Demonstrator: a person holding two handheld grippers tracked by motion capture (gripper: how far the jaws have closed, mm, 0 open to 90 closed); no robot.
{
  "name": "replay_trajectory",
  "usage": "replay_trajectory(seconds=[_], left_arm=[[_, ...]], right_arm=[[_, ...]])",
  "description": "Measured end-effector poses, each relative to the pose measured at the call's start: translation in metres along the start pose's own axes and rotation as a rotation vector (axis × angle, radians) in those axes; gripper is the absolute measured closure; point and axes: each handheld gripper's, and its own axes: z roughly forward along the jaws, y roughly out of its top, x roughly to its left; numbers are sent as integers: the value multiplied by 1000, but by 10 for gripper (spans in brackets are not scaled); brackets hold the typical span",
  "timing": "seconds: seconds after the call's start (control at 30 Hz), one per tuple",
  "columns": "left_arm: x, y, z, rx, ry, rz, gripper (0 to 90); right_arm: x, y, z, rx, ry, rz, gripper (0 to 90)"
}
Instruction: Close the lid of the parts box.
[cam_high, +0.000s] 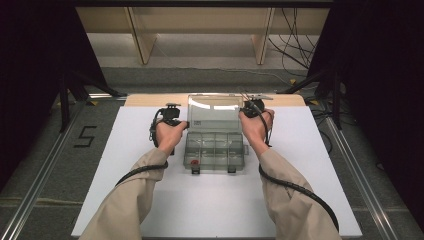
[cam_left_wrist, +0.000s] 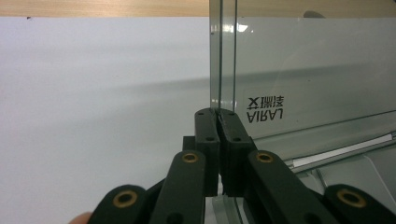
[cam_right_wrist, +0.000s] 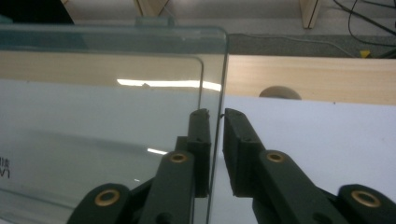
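Observation:
A clear plastic compartment box (cam_high: 215, 150) lies on the white board, its transparent lid (cam_high: 215, 112) standing up at the back. My left gripper (cam_high: 182, 124) is at the lid's left edge. In the left gripper view the jaws (cam_left_wrist: 218, 114) are shut on that thin edge of the lid (cam_left_wrist: 303, 70), beside its printed label. My right gripper (cam_high: 248, 111) is at the lid's right edge. In the right gripper view its jaws (cam_right_wrist: 217, 114) straddle the edge of the lid (cam_right_wrist: 116, 116), with a narrow gap at the right-hand pad (cam_right_wrist: 233, 135).
The white board (cam_high: 150, 200) covers a wooden table (cam_high: 150, 100). A small red item (cam_high: 194, 162) sits in the box's front left compartment, and two latches (cam_high: 232, 170) hang at its front. Cables (cam_high: 295, 45) lie on the floor beyond the table.

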Motion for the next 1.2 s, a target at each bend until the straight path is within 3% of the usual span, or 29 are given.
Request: replay_trajectory(seconds=[0.03,0.17,0.3,0.33,0.43,0.47,0.5,0.63,0.77,0.93,1.2], left_arm=[[0,0,0,-4,1,0,877],[0,-2,-1,-11,-2,-5,877],[2,-2,-1,-8,-5,15,877],[1,-2,-1,-15,-5,1,877],[1,-1,-2,-8,-5,19,877],[1,-1,-2,-8,-6,20,878],[1,-1,-2,-9,-6,19,878],[2,-2,-2,-9,-9,20,878],[2,-1,-1,-7,-10,26,878],[3,-1,0,-5,-15,32,872],[4,-1,0,-7,-19,72,820]], right_arm=[[1,2,0,-13,3,15,798],[-1,13,1,-40,4,-1,741],[-2,22,5,-56,11,-14,708],[-2,24,5,-50,12,-6,707],[-2,27,8,-54,13,16,733],[-5,28,9,-59,16,-10,752],[-3,28,9,-46,13,16,775],[-4,29,10,-19,-5,-5,866],[-6,29,11,-19,-13,-13,878],[-3,30,8,-16,-12,21,885],[0,29,4,-41,-26,29,887]])
